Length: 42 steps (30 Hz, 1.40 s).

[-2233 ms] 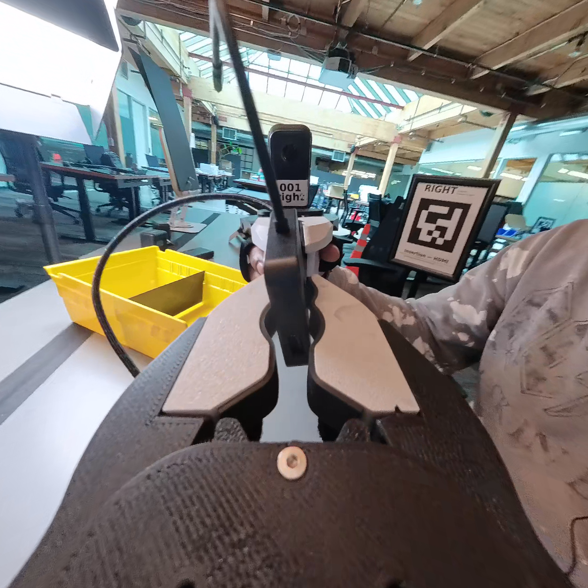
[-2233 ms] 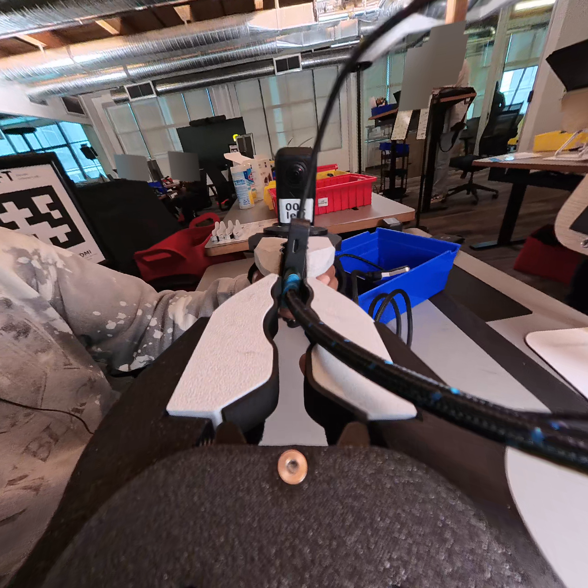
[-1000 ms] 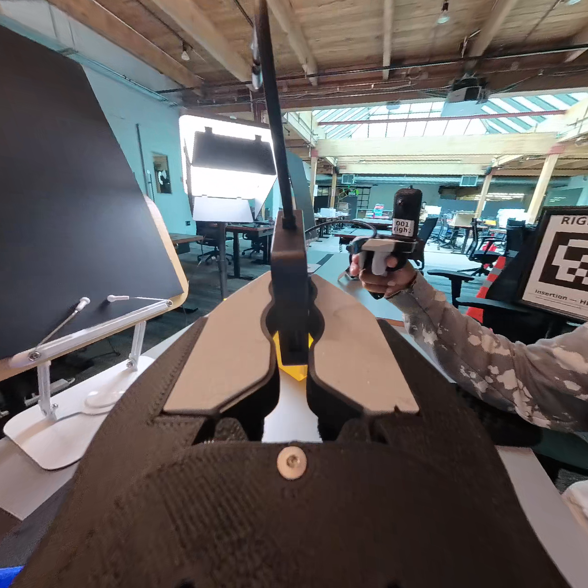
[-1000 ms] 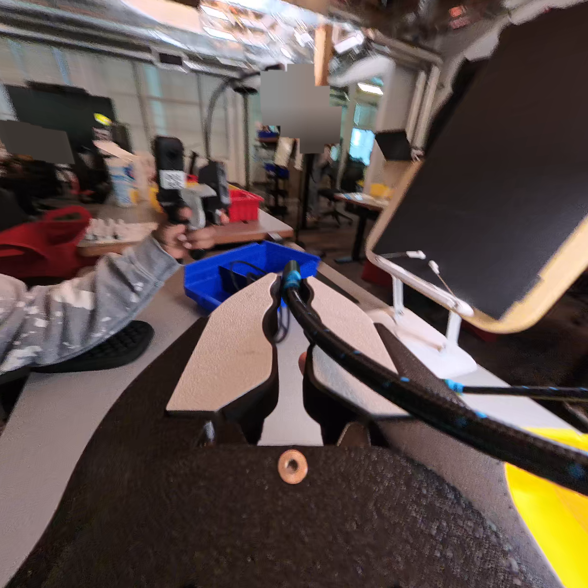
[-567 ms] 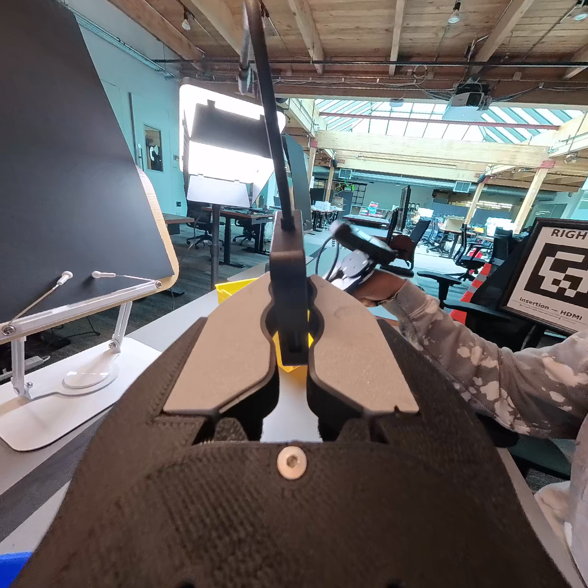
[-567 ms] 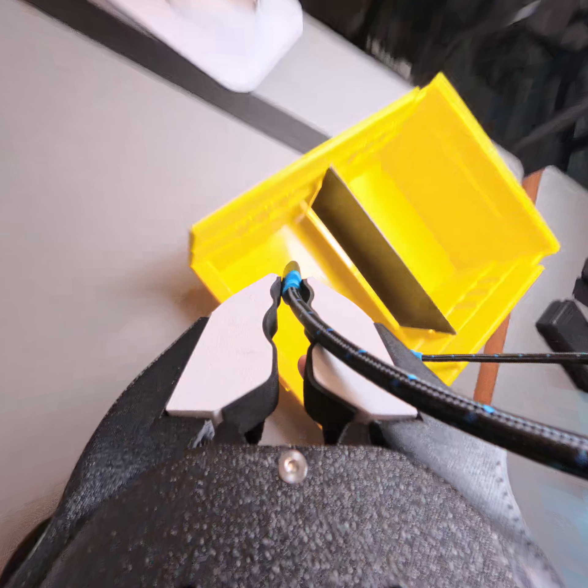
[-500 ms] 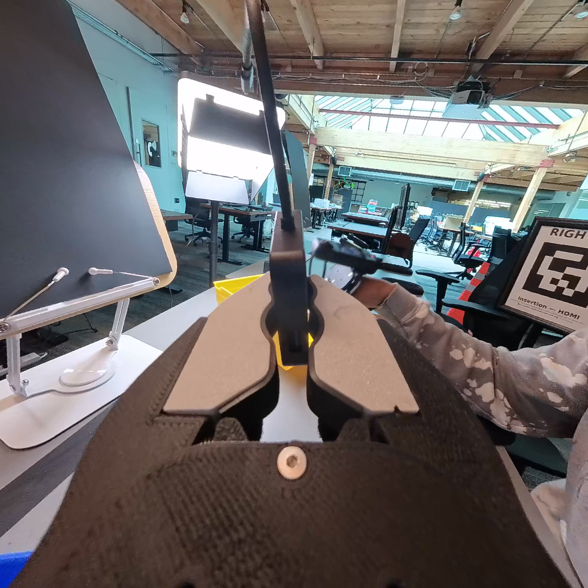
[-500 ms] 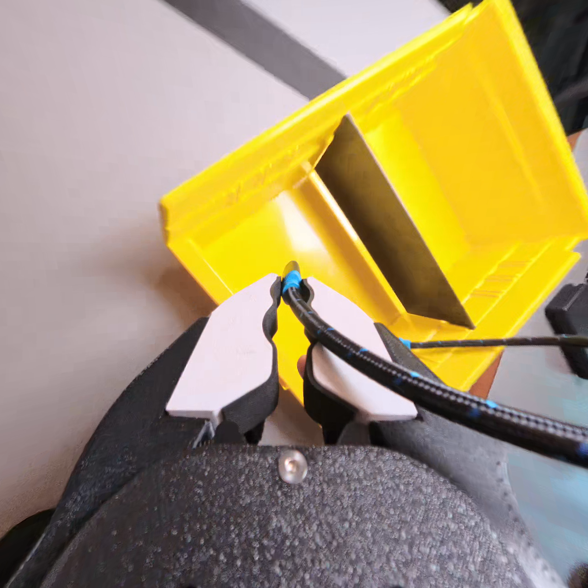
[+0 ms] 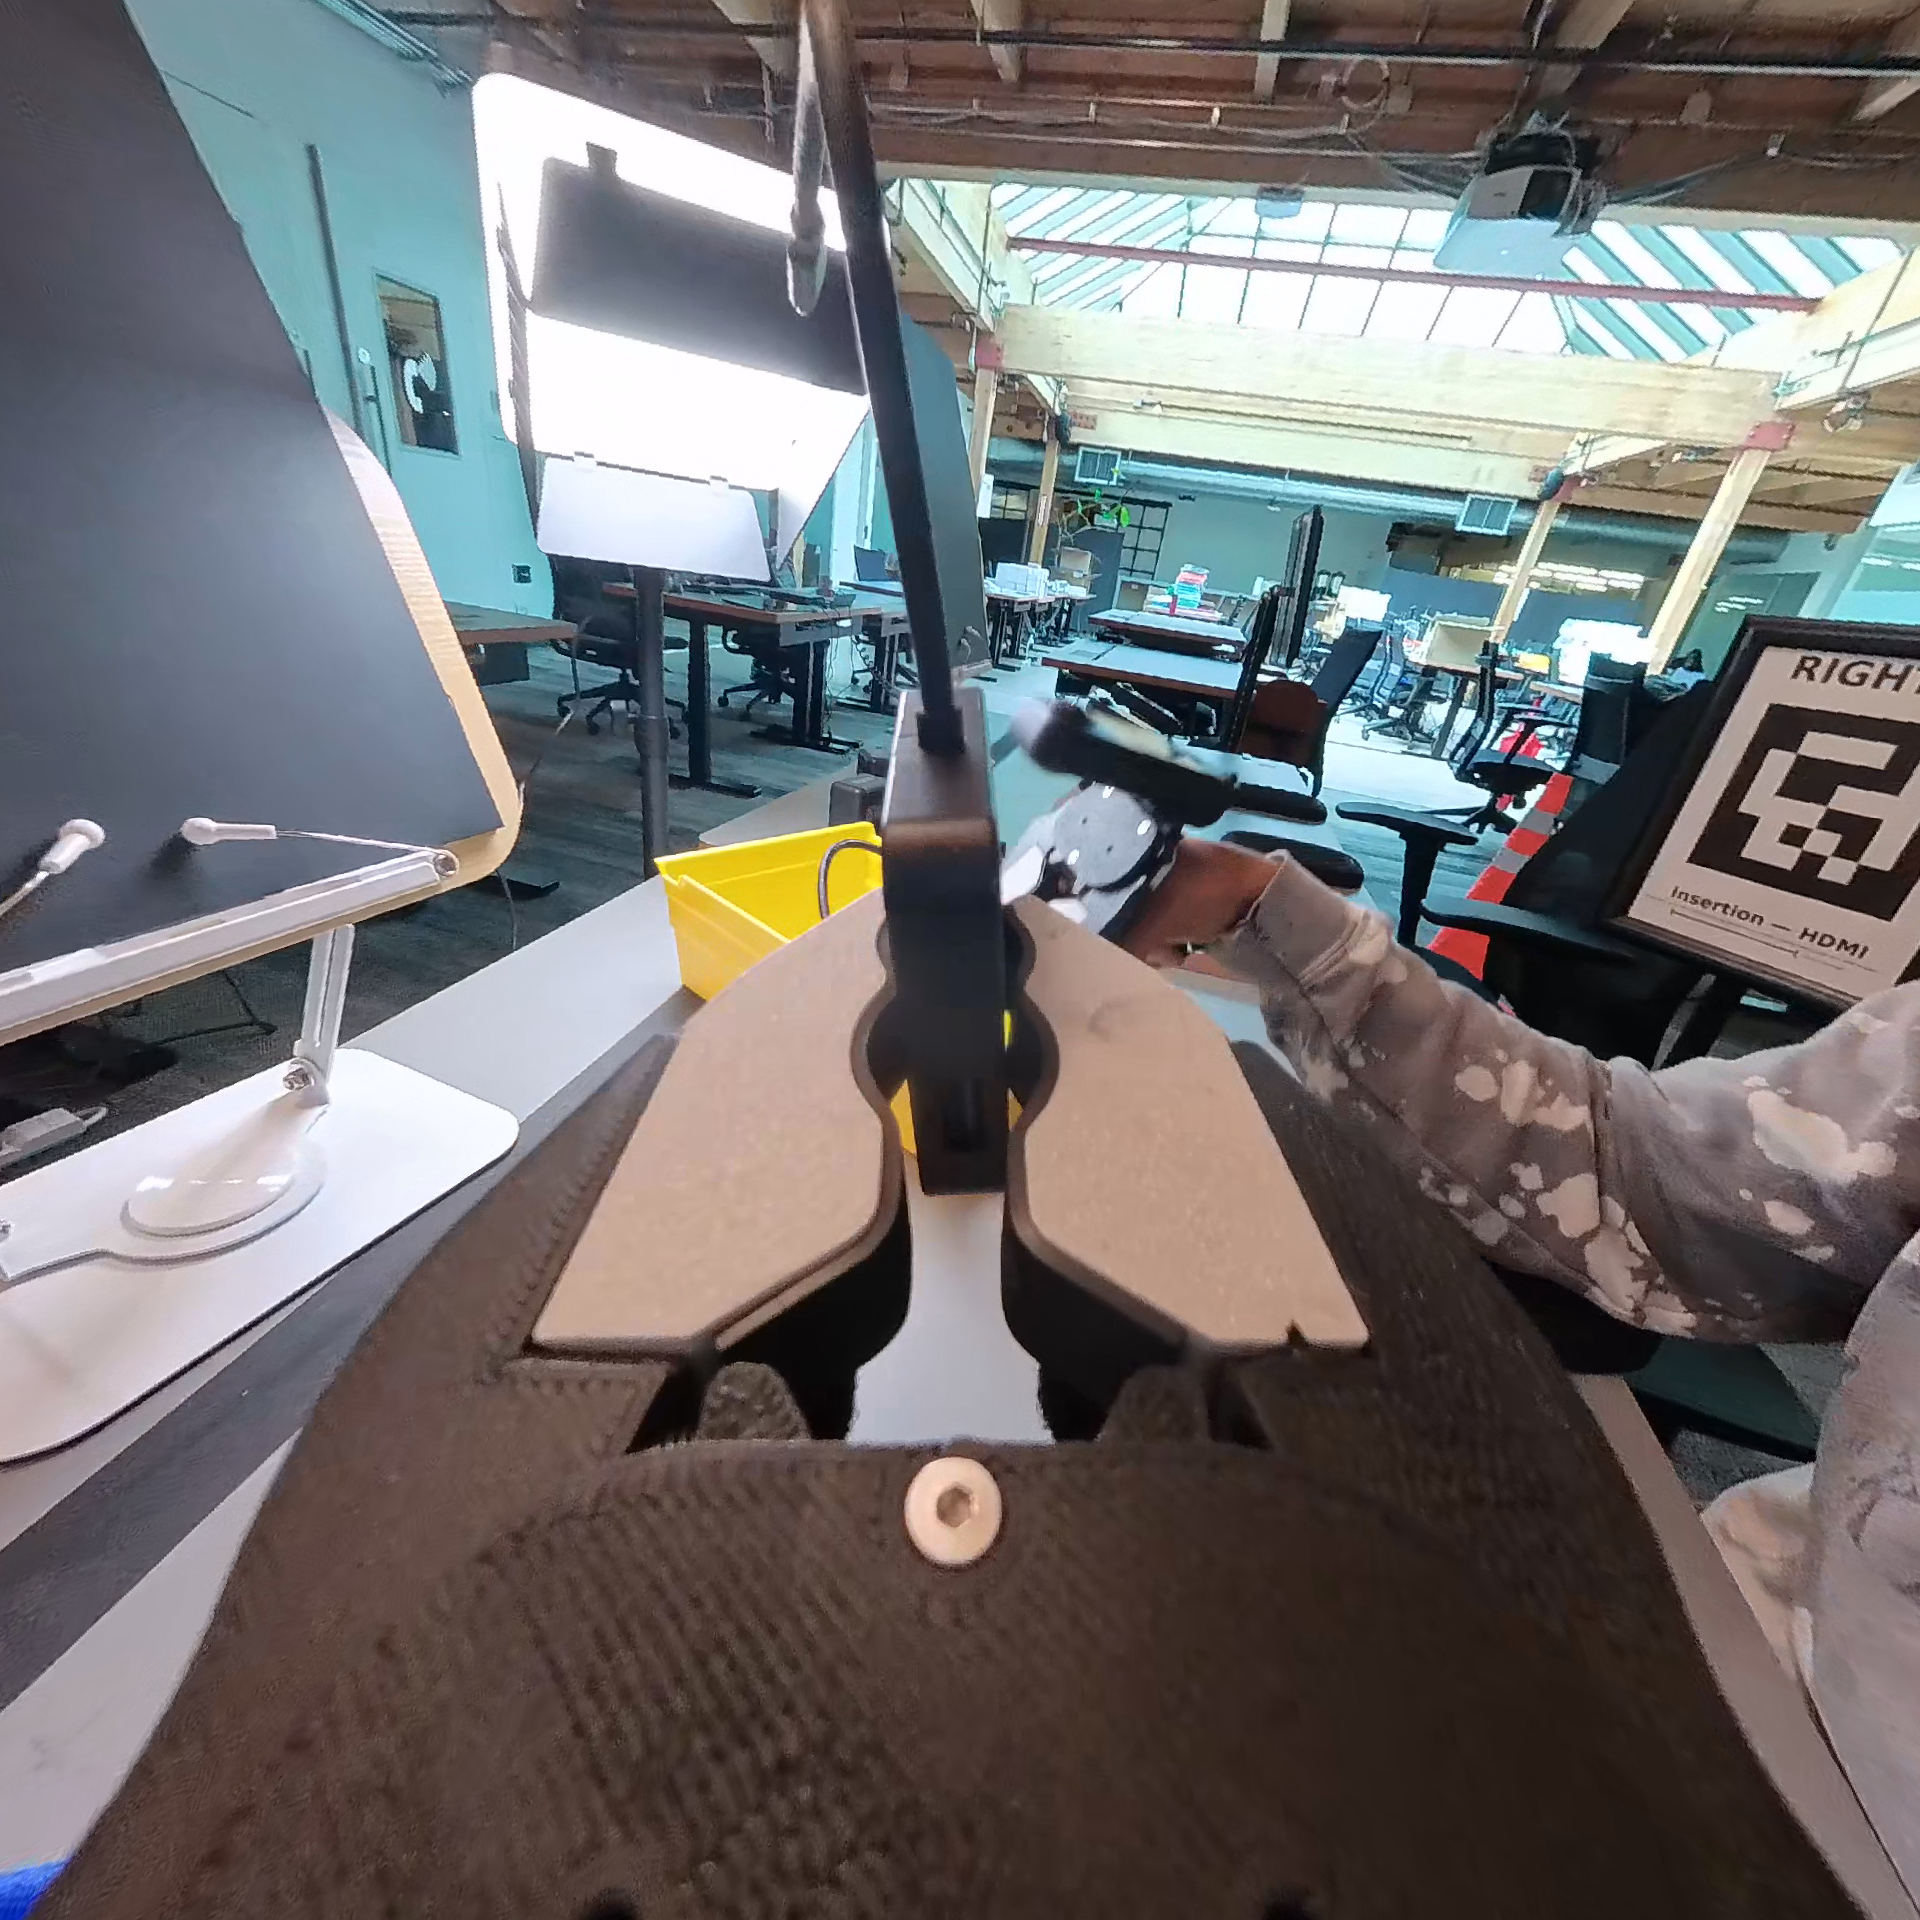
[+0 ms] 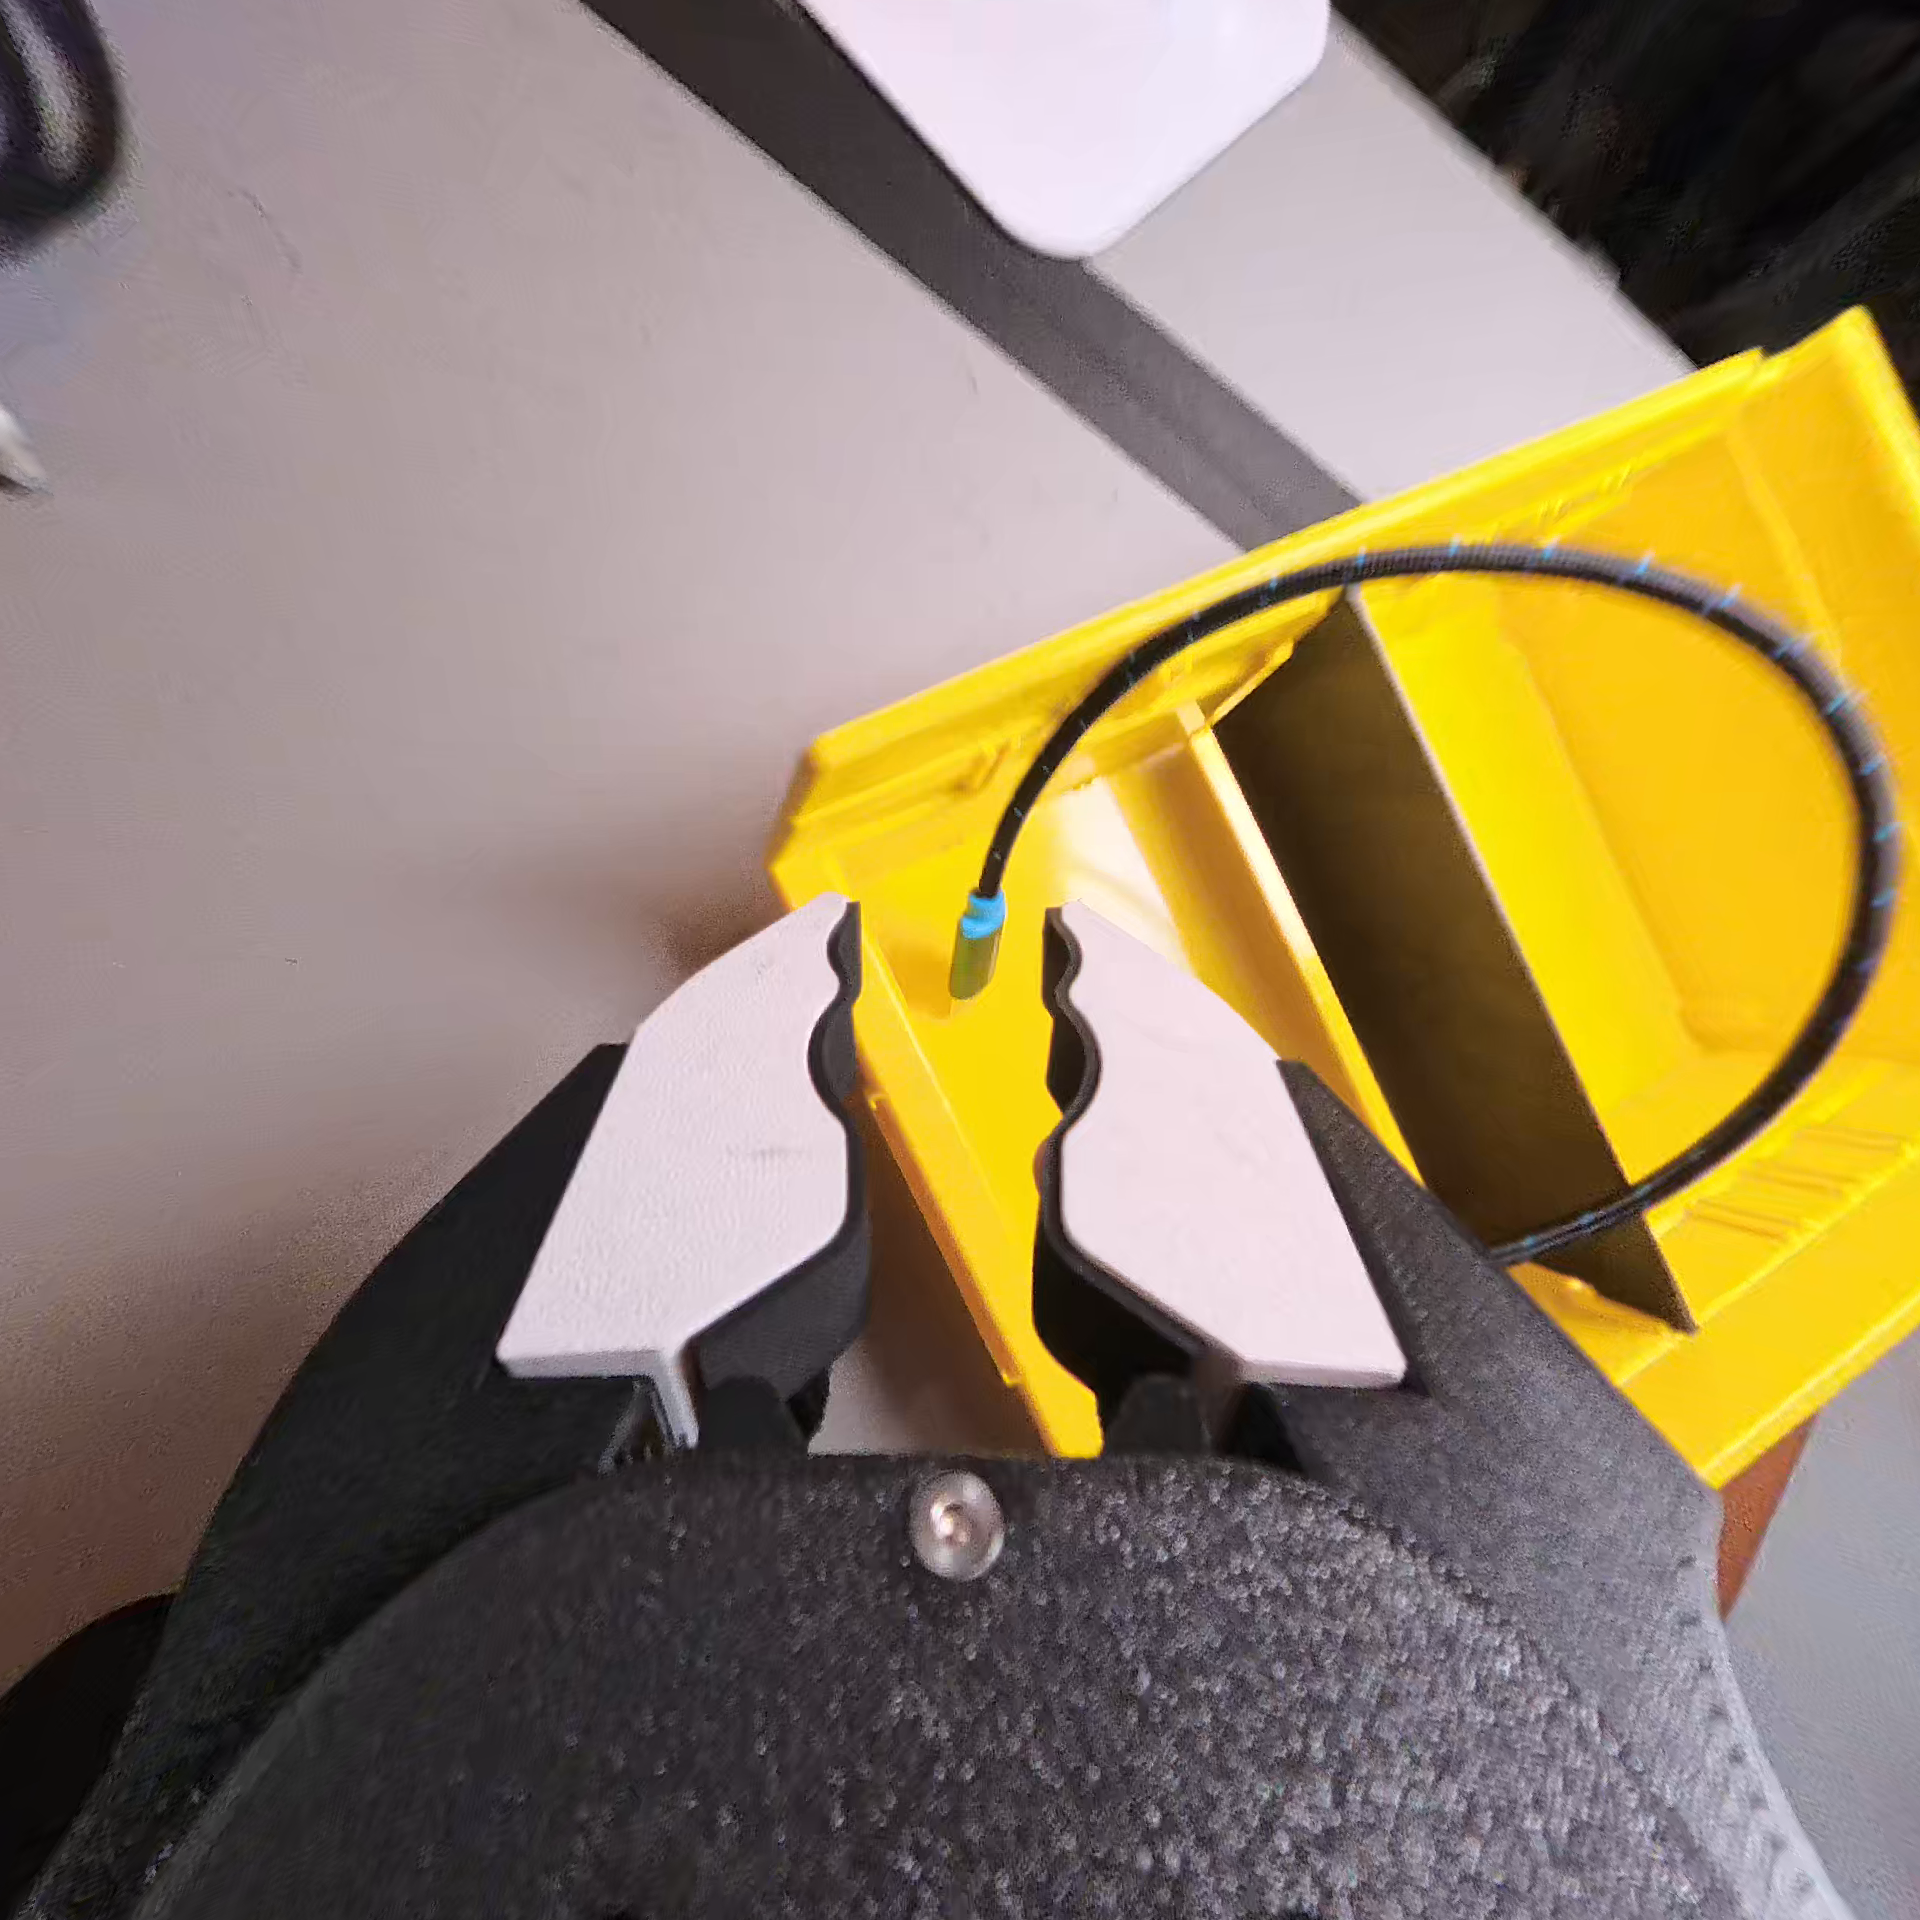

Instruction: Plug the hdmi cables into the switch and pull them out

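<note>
Right gripper (image 10: 951, 940) stands spread above the yellow bin (image 10: 1704, 540); the braided cable (image 10: 1860, 831) lies loose inside, unplugged. Left gripper (image 9: 943, 1023) pinches the black switch (image 9: 940, 935), held aloft. Extraction looks complete; the switch remains to be stowed.

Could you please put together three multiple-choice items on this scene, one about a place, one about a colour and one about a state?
1. Where is the plug end of the black braided cable?
A. Over the yellow plastic bin
B. On the white stand base
C. In the left gripper

2. What colour is the band behind that plug?
A. Red
B. Blue
C. White

3. How is the right gripper?
A. Shut on the cable
B. Shut on nothing
C. Open

Answers: 1 A, the plug hangs inside the bin's outline; 2 B, a blue collar sits above the plug; 3 C, the fingers stand apart with the plug free between them.
</note>
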Each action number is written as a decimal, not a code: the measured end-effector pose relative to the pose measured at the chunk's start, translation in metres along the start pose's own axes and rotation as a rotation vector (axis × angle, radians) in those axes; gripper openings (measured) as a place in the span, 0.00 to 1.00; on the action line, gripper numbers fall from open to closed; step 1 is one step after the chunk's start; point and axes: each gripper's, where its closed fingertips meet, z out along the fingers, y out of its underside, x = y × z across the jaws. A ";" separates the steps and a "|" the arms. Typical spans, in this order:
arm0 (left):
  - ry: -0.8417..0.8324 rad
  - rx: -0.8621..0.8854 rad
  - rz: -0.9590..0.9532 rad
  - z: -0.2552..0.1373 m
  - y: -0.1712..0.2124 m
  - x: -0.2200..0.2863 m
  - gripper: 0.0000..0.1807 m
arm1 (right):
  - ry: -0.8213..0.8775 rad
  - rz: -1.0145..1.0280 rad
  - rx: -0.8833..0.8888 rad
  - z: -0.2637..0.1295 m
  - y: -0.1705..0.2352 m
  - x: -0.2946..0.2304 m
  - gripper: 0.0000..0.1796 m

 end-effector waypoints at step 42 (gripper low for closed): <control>-0.033 -0.061 -0.067 0.003 0.018 -0.013 0.13 | 0.397 -0.050 0.277 -0.038 -0.038 0.157 0.07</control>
